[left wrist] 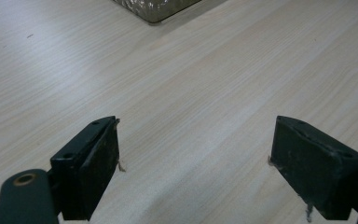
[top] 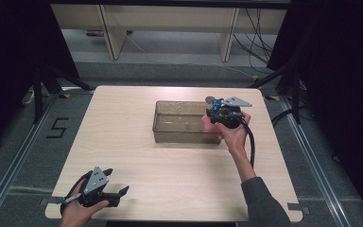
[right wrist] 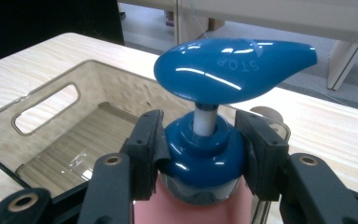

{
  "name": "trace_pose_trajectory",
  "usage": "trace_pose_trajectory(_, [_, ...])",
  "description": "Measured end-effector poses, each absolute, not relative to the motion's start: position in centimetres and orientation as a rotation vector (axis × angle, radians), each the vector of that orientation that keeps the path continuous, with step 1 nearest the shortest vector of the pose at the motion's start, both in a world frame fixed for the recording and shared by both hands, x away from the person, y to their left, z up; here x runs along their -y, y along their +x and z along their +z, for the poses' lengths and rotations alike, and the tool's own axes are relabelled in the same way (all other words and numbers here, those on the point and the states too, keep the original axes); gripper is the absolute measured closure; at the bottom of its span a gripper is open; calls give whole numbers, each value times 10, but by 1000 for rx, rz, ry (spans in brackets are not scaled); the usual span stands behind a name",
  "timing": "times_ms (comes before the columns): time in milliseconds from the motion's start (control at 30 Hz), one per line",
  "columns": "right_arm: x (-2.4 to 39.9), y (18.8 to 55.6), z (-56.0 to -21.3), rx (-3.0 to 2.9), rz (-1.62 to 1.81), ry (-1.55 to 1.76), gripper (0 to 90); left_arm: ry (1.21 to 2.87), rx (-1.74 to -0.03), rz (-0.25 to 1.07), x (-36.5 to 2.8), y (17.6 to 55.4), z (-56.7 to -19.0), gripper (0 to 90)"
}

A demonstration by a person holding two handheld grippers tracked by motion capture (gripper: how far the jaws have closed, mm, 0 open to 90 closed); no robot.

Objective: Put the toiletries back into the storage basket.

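Between right gripper (right wrist: 200,154) jaws: blue pump bottle (right wrist: 205,154).

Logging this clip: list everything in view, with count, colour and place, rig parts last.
Table: one, light wood, centre of the high view.
Bin: one, clear brownish plastic with handle cutouts, on the table right of centre; looks empty.
Pump bottle: one, blue pump head and collar, pink body, held at the bin's right end.
Round grey object: one, beyond the bin's far right corner; too small to identify.
Left gripper: black, jaws apart, near the table's front left.
Right gripper: black, jaws clamped on the bottle's collar.
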State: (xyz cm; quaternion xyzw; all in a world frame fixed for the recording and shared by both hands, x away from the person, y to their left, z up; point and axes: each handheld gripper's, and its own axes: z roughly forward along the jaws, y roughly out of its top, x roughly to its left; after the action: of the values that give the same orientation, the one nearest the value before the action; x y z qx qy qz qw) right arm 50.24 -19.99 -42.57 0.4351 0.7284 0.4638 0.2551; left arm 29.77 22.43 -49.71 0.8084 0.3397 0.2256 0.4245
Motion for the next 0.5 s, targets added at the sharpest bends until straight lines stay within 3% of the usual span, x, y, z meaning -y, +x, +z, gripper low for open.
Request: trace_pose_trajectory(500, [199,501,-435,-1991,1212,1160,531,2020,-854,578,-224,298,-498,150])
